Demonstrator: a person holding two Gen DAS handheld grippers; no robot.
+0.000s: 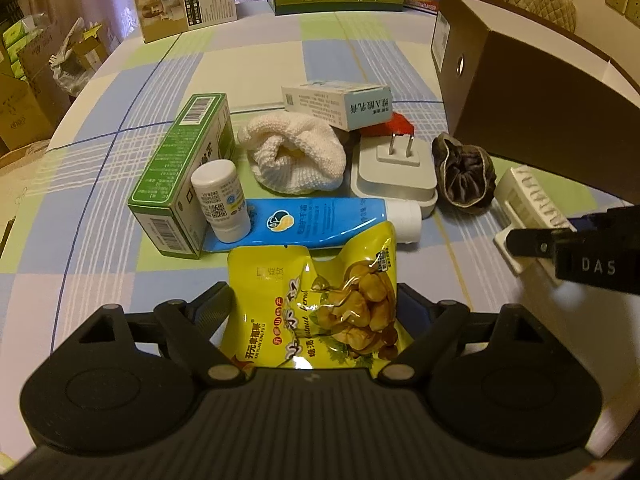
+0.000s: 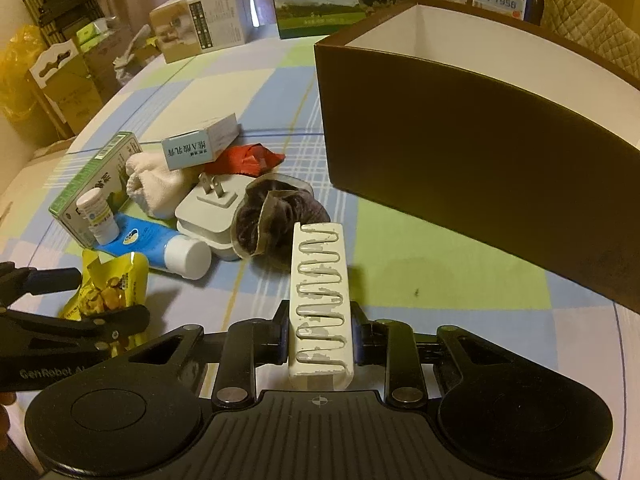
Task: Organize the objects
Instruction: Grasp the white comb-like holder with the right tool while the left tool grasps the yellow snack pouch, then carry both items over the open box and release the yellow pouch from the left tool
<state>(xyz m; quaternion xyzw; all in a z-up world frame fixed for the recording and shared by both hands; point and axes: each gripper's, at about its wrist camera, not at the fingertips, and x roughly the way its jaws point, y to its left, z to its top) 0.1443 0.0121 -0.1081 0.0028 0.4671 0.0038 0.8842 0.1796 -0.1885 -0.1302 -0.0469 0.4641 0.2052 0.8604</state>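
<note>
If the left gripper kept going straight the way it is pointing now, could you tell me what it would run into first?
The left gripper, shut on the yellow snack packet, would probably push the packet into the blue tube lying crosswise just beyond it. Depth is hard to judge; the packet's top edge already overlaps the tube.

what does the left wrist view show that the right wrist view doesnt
Only the left wrist view shows the round hole in the brown box's end wall.

Only the right wrist view shows the brown box's open top and white inside, and the right gripper shut on the white ridged block.

Both show the left gripper around the yellow chestnut packet, the blue tube, white plug adapter and green carton.
</note>
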